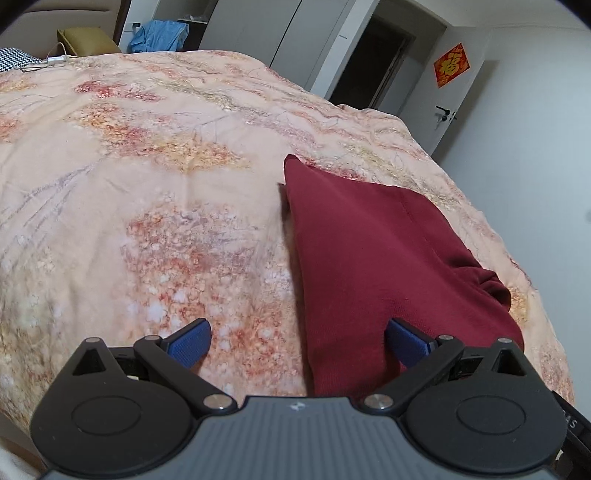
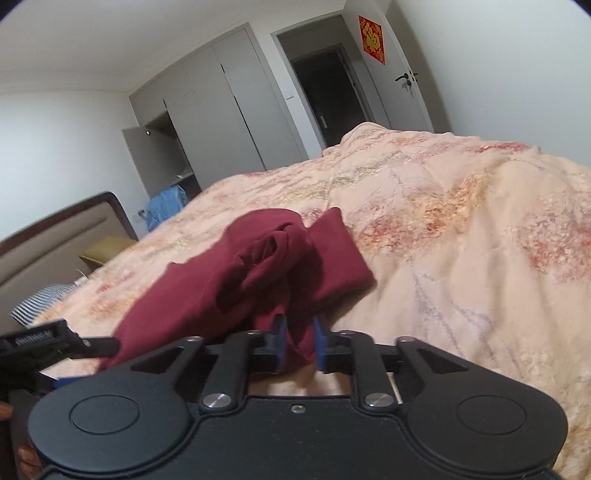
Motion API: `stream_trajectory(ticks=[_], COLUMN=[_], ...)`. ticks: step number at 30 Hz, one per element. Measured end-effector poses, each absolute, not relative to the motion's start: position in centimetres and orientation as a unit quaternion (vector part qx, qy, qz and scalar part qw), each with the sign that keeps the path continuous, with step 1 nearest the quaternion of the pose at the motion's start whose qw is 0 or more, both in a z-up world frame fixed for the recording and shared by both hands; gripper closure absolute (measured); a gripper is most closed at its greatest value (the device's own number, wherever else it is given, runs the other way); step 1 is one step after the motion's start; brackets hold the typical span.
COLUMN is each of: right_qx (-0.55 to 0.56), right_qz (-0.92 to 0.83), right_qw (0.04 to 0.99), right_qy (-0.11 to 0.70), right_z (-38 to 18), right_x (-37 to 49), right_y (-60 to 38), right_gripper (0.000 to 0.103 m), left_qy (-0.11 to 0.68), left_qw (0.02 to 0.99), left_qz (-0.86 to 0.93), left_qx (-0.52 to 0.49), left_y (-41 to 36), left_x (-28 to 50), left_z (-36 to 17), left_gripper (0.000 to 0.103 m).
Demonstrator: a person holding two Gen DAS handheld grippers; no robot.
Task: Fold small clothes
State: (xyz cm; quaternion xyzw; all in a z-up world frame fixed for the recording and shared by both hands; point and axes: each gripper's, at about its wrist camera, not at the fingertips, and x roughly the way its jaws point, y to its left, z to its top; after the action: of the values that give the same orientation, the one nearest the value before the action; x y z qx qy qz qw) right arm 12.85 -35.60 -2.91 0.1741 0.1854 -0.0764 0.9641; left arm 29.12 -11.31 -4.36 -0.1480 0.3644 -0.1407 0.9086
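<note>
A dark red garment (image 1: pixel 373 258) lies on the floral peach bedspread (image 1: pixel 147 184), partly folded, with a bunched end at its right. My left gripper (image 1: pixel 297 341) is open just above the bedspread. Its right finger (image 1: pixel 408 341) lies over the garment's near edge and its left finger (image 1: pixel 190 343) is over bare bedspread. In the right wrist view the garment (image 2: pixel 258 273) is rumpled, and my right gripper (image 2: pixel 299 338) is shut on its near hem, lifting it slightly off the bedspread (image 2: pixel 461 240). The left gripper's body (image 2: pixel 48 343) shows at the left edge.
A headboard (image 2: pixel 55 236), an olive pillow (image 1: pixel 86 40) and a checked pillow (image 2: pixel 40 301) are at the bed's head. Blue cloth (image 1: pixel 159 35) hangs by grey wardrobes (image 2: pixel 229 99). An open doorway (image 2: pixel 325 85) and a door (image 1: pixel 454 96) lie beyond the bed's far edge.
</note>
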Motion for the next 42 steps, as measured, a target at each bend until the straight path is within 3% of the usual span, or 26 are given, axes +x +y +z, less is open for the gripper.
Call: stream_trajectory(ticks=[5, 9, 13, 17, 18, 20, 22, 24, 26, 33, 37, 42], right_qx=[0.202, 0.228, 0.236, 0.27, 0.28, 0.289, 0.303, 0.335, 0.352, 0.229, 0.249, 0.248], right_qz=[-0.045, -0.021, -0.012, 0.016, 0.031, 0.036, 0.012, -0.012, -0.017, -0.039, -0.041, -0.033], right_qw=[0.964, 0.963, 0.963, 0.952, 0.948, 0.944, 0.937, 0.923, 0.915, 0.958, 0.948, 0.951], right_qy=[0.168, 0.141, 0.129, 0.142, 0.147, 0.155, 0.173, 0.187, 0.194, 0.169, 0.195, 0.182], right_z=[-2.3, -1.7, -1.3, -1.7, -1.9, -2.3, -2.7, -3.3, -3.5, -2.2, -3.7, -3.2], right_x=[13.6, 13.7, 13.0, 13.5, 14.1, 15.5, 17.0, 18.1, 18.4, 13.8, 12.8, 13.1], right_y=[-35.1, -35.0, -34.8, -34.8, -34.7, -34.5, -34.5, -35.0, -35.5, -34.4, -35.8, -35.5], right_gripper=[0.058, 0.041, 0.035, 0.016, 0.015, 0.017, 0.034, 0.075, 0.087, 0.092, 0.091, 0.073], left_qy=[0.366, 0.367, 0.37, 0.368, 0.368, 0.369, 0.372, 0.374, 0.375, 0.354, 0.346, 0.37], left_qw=[0.907, 0.908, 0.907, 0.908, 0.908, 0.908, 0.907, 0.906, 0.904, 0.911, 0.91, 0.903], left_qz=[-0.142, -0.14, -0.139, -0.135, -0.134, -0.132, -0.131, -0.131, -0.13, -0.145, -0.162, -0.15], left_qx=[-0.148, -0.144, -0.144, -0.145, -0.146, -0.149, -0.151, -0.152, -0.156, -0.155, -0.163, -0.156], left_y=[-11.1, -11.3, -11.3, -11.3, -11.3, -11.2, -11.1, -11.0, -10.9, -11.3, -11.6, -12.1], left_x=[29.3, 29.3, 29.3, 29.2, 29.2, 29.1, 29.1, 29.0, 29.0, 28.4, 28.4, 28.8], left_z=[-4.5, -4.6, -4.5, -4.5, -4.5, -4.5, -4.4, -4.3, -4.3, -3.0, -3.2, -4.9], left_gripper=[0.0, 0.0, 0.0, 0.0, 0.0, 0.0, 0.0, 0.0, 0.0, 0.0, 0.0, 0.0])
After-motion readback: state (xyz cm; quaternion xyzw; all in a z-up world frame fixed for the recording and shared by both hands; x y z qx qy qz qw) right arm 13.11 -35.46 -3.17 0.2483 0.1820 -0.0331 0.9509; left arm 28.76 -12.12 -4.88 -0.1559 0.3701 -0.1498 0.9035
